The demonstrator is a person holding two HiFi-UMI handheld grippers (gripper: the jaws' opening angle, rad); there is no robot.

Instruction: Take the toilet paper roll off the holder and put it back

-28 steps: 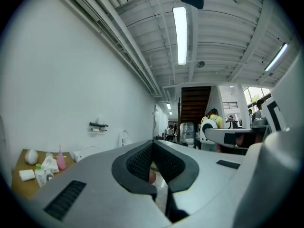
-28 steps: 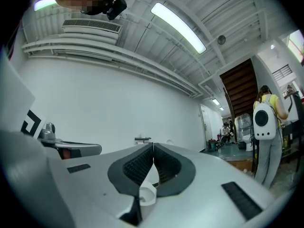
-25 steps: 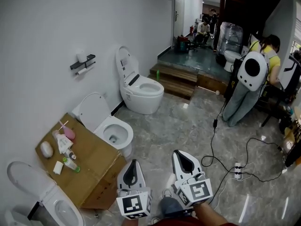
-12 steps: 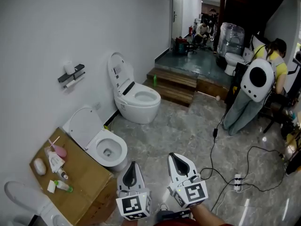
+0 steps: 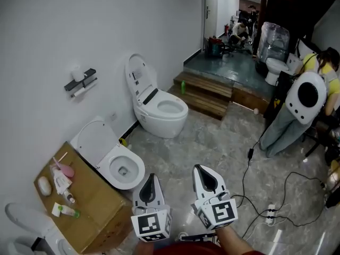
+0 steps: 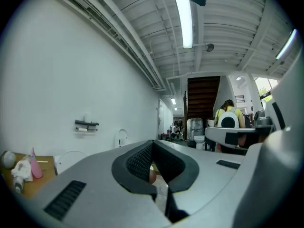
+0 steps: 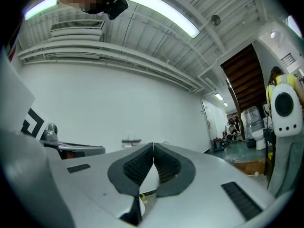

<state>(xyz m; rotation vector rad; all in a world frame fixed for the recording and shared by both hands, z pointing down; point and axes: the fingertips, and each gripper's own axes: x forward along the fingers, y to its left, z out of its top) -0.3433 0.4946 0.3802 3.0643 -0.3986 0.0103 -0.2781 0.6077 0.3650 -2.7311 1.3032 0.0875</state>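
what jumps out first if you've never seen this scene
A row of white toilets stands along the white wall, with a brown cardboard box of toiletries between the nearer ones. Up on that wall, a black holder carries the white toilet paper roll. At the bottom, the left gripper and right gripper are both shut and empty.

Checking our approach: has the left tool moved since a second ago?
Yes. The left tool has gone forward: from the corner of the cardboard box to alongside the open toilet beyond it.

Holder [image 5: 84,79] on wall [image 5: 42,31] above toilet [image 5: 123,169] (box [image 5: 98,198] at its left).
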